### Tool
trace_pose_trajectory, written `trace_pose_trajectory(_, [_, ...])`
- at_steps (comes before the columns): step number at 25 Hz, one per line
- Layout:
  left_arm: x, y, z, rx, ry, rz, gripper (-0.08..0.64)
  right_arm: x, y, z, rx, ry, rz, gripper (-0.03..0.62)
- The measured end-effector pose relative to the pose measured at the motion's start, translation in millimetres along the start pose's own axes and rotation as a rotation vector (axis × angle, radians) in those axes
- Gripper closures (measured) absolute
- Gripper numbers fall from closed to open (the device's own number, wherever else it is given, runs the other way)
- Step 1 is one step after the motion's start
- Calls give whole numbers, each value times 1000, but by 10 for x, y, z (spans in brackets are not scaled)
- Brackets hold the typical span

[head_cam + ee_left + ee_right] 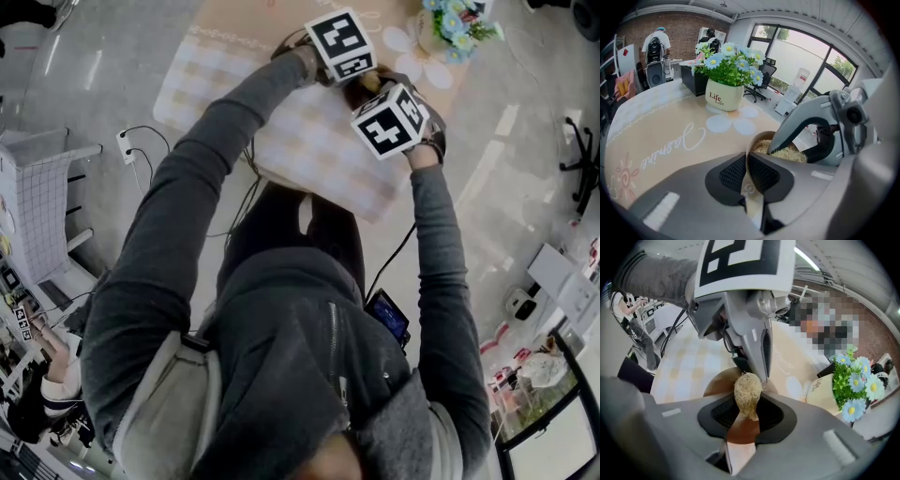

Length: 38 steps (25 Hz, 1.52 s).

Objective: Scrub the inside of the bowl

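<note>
Cloth-covered desk (656, 126) in a bright, windowed room, with both tools meeting at the bowl (761, 139).

The left tool (747, 164) has its pads pinched on the bowl's near rim, the thin wall clamped between them, and the bowl opens straight ahead of it. The right tool (747, 411) grips a pale fibrous scrubber (747, 392) that dips inside the bowl from the opposite side, with the left tool's fingers just beyond it. Ahead and left of the left tool the cloth lies bare and open. A flower pot (724, 93) stands further ahead, apart from the bowl. Left of the right tool, checked cloth runs clear to the desk's edge.
</note>
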State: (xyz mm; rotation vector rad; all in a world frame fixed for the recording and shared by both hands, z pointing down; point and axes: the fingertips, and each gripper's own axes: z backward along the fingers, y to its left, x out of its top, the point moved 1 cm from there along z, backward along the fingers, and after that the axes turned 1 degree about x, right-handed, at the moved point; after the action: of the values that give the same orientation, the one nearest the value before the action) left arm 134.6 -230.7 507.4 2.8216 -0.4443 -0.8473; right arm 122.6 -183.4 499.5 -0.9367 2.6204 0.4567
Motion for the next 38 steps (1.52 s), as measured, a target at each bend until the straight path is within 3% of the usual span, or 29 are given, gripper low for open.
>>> trace_pose_trajectory(11, [-13, 17, -22, 11, -1, -1, 528, 82, 306, -79, 59, 10, 118, 494])
trace_pose_trajectory(19, [-12, 8, -23, 7, 1, -10, 528, 51, 393, 29, 127, -4, 107, 494])
trace_pose_trajectory(38, [-9, -1, -22, -13, -6, 2, 526, -156, 332, 174, 170, 21, 85, 494])
